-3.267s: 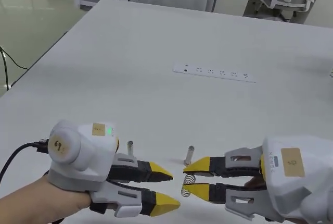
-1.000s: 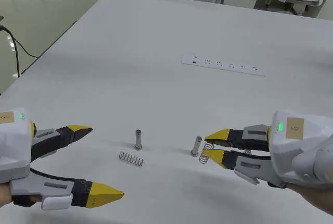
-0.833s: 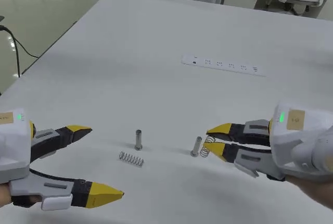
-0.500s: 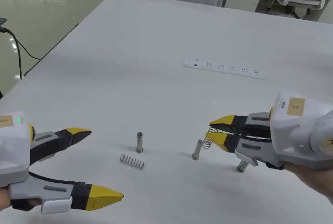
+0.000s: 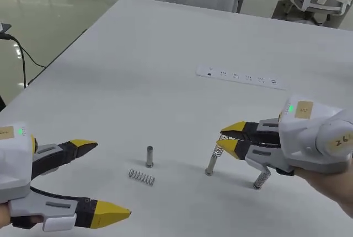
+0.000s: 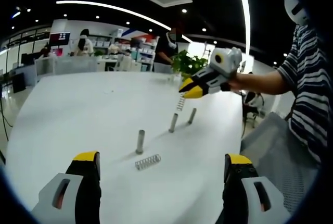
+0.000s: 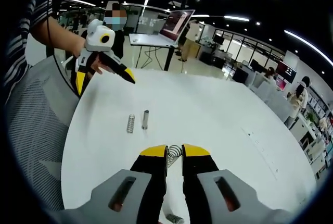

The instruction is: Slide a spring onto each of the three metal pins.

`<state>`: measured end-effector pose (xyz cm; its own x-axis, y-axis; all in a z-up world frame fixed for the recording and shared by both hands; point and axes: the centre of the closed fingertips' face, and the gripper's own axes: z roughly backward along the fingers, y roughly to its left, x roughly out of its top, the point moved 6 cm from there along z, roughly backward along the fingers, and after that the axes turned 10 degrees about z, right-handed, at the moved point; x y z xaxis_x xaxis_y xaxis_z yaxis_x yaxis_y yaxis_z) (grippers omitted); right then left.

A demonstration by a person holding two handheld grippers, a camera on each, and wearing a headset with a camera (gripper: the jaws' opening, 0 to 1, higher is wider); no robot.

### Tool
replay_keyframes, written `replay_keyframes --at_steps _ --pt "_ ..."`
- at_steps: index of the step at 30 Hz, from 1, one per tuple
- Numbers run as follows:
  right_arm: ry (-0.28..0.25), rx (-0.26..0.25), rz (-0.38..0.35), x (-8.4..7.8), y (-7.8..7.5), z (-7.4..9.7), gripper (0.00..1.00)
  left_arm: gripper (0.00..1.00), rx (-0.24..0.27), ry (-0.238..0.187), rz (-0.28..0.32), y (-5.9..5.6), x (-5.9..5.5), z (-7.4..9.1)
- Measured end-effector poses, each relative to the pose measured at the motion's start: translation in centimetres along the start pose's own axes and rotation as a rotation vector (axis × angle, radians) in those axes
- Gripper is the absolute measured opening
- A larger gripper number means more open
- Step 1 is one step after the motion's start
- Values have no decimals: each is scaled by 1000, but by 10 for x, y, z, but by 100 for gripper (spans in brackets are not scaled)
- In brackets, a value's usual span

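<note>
The right gripper pinched a spring between its nearly shut tips just above a leaning metal pin, while the left gripper gaped wide, a loose spring and an upright pin ahead of its jaws.

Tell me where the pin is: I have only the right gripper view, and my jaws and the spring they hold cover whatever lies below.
Observer: In the head view, the middle pin stands just below the held spring in the right gripper.
Operator: Is the spring on it yet?
Observer: Cannot tell. In the left gripper view, the spring's lower end hangs right at the pin's top.
Operator: And the coil at my bottom edge?
Observer: That is a spring already seated on the third pin, under the right gripper's body.
</note>
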<state>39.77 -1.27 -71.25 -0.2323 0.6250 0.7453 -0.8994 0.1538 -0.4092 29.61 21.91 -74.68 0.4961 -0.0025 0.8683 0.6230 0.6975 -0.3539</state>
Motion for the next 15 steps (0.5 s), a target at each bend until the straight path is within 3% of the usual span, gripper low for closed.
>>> replay_keyframes --at_steps 4,6,8,10,13,15 --pt "6 -3 -8 -2 -1 -1 7 97 -7 -9 4 -2 2 0" --pt "-38 -29 -51 2 -3 2 7 97 -21 -19 2 -4 7 1" --pt "-22 -51 -41 3 -5 4 7 96 -31 -14 8 -5 11 1" --pt "-17 -40 -75 2 -3 3 7 95 -36 -11 10 -6 15 2" --pt "6 -47 -38 2 -1 4 7 95 -38 -4 9 -6 19 2" --pt "5 -55 -54 2 1 5 7 95 -42 -8 3 -5 20 2"
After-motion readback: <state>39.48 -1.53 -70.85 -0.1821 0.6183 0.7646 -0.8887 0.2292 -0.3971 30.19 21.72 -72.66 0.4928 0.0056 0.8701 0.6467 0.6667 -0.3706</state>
